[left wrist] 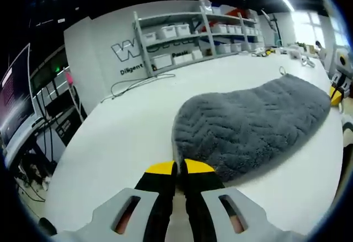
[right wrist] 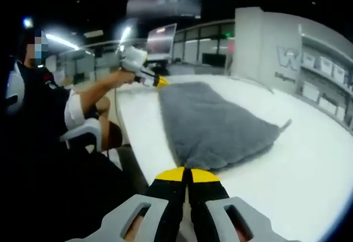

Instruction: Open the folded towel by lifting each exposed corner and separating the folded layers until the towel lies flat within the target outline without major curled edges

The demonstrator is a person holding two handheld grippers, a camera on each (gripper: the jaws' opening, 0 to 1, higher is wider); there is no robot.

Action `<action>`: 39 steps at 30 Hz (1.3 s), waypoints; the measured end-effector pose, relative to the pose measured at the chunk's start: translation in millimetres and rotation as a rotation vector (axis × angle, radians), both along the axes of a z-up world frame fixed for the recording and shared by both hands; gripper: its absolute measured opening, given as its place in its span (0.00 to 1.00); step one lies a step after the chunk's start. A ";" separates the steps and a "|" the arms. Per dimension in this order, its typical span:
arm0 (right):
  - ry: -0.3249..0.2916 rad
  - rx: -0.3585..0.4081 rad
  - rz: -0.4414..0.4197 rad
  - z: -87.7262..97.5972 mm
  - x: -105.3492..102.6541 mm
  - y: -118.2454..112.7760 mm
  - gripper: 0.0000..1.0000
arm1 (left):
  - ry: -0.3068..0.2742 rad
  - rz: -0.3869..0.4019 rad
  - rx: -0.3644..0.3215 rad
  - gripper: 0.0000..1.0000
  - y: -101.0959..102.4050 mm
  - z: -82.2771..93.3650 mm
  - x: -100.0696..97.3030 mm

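A grey fluffy towel (left wrist: 253, 123) lies on the white table (left wrist: 127, 137), humped along its length. My left gripper (left wrist: 179, 166), with yellow tips, is shut on the towel's near corner. My right gripper (left wrist: 336, 94) holds the far end of the towel. In the right gripper view that gripper (right wrist: 187, 173) is shut on a corner of the towel (right wrist: 212, 123). The left gripper (right wrist: 157, 81) sits at the opposite end, held by a person's hand. A small hanging loop (right wrist: 285, 124) sticks out at one free corner.
Shelves with white bins (left wrist: 187, 38) stand behind the table. A cable (left wrist: 138, 82) lies on the table's far side. Monitors (left wrist: 16, 98) stand off to the left. A seated person (right wrist: 49, 115) is beside the table edge (right wrist: 132, 143).
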State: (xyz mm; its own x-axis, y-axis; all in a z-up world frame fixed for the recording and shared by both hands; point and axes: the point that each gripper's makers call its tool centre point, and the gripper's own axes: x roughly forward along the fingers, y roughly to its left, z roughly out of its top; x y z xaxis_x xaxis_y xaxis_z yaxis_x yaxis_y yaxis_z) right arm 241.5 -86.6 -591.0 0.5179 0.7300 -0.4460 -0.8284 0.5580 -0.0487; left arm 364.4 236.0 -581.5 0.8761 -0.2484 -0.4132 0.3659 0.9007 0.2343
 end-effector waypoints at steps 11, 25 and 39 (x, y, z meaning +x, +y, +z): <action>0.024 -0.056 0.007 -1.7 -5.2 3.8 0.00 | 0.010 -0.017 -0.013 0.05 2.4 -1.6 6.7; 0.039 -0.064 0.006 -2.7 -12.4 9.6 0.00 | 0.013 -0.033 -0.032 0.05 2.4 -1.8 12.3; 0.042 -0.068 0.016 -4.5 -19.5 18.8 0.00 | 0.021 -0.044 -0.050 0.05 2.3 -2.3 20.0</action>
